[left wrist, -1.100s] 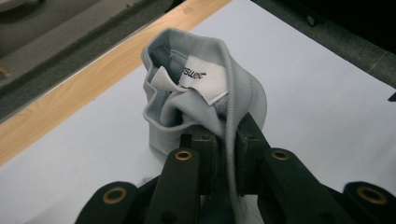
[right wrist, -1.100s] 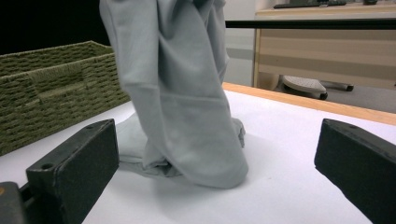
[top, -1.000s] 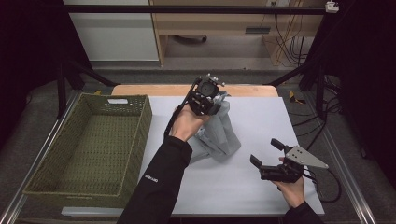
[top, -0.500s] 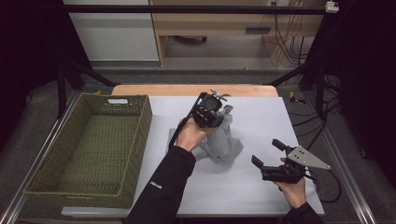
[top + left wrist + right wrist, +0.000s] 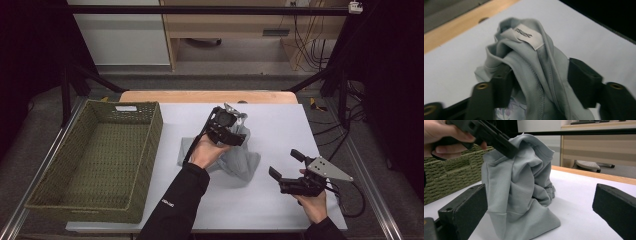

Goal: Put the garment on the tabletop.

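Note:
A pale grey garment [image 5: 241, 163] hangs in a bunch from my left gripper [image 5: 237, 134], its lower folds resting on the white table [image 5: 280, 125]. In the left gripper view the jaws of the left gripper [image 5: 542, 81] pinch the cloth [image 5: 544, 57] just below a white label [image 5: 527, 36]. My right gripper [image 5: 286, 163] hovers open near the table's front right, pointing at the garment. In the right gripper view the garment [image 5: 524, 185] stands between and beyond the spread jaws of the right gripper [image 5: 540, 216], with the left gripper [image 5: 499, 140] holding its top.
A large green woven basket [image 5: 150, 150] stands along the table's left side, also seen in the right gripper view as the basket [image 5: 449, 175] behind the cloth. A wooden strip [image 5: 200, 96] runs along the table's far edge. Black frame bars border the table.
My left gripper has come nearer to the person and lower with the garment, so more cloth rests on the table. The right gripper has barely moved.

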{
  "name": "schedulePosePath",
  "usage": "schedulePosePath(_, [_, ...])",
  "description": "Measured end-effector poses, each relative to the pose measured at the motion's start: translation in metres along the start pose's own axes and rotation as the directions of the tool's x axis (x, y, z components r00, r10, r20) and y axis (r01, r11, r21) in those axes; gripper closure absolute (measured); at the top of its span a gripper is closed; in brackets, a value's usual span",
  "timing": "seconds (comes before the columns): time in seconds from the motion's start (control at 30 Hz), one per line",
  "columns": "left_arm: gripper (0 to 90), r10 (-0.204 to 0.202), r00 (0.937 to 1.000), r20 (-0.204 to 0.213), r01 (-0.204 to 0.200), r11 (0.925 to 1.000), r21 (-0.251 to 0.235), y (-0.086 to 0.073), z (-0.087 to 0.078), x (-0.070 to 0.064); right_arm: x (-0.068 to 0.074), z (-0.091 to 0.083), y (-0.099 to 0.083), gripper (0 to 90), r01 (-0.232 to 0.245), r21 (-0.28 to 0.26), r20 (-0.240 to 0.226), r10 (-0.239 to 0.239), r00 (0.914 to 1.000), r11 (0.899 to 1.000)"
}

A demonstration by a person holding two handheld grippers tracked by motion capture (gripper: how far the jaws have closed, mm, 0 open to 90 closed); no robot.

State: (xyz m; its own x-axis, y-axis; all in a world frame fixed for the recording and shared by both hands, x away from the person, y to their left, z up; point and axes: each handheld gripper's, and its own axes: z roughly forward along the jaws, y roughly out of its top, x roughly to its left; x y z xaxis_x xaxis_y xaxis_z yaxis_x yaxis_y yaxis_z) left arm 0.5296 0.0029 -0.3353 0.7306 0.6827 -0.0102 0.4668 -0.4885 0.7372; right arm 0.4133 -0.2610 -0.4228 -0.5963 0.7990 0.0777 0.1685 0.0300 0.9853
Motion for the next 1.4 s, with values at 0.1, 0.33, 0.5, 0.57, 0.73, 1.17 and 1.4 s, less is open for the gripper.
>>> schedulePosePath(0.1, [26.3,0.011,0.9993,-0.036,-0.013,0.9983,-0.057,-0.001,-0.01,-0.003,0.0,0.0,0.0,0.2,0.001,-0.002,0.002,-0.001,1.0,1.0])
schedulePosePath(0.33, [11.1,-0.038,0.9992,-0.01,0.036,0.9792,-0.2,-0.016,-0.033,0.002,0.001,0.002,-0.001,0.3,0.001,0.0,-0.001,-0.001,1.0,1.0])
schedulePosePath(0.5, [8.5,-0.065,0.9979,-0.004,0.061,0.9511,-0.303,-0.039,-0.048,0.008,0.001,0.003,-0.001,0.2,-0.004,0.003,-0.002,0.004,1.0,1.0])
schedulePosePath(0.57, [7.9,-0.067,0.9977,-0.011,0.059,0.939,-0.339,-0.05,-0.053,0.009,0.002,0.003,-0.001,0.2,-0.014,0.006,0.002,0.014,0.9999,1.0])
schedulePosePath(0.73, [7.8,-0.087,0.9961,-0.008,0.076,0.9064,-0.416,-0.076,-0.065,0.012,0.002,0.003,-0.001,0.2,-0.011,0.007,0.002,0.011,0.9999,1.0])
schedulePosePath(1.17, [6.9,-0.107,0.9924,-0.061,0.063,0.8672,-0.494,-0.142,-0.075,0.007,0.0,0.002,0.0,0.1,-0.002,-0.001,0.003,0.002,1.0,1.0])
schedulePosePath(1.4, [6.9,-0.105,0.9927,-0.06,0.06,0.8603,-0.506,-0.164,-0.079,0.01,0.001,0.002,-0.001,0.2,0.0,0.002,-0.003,0.0,1.0,1.0])
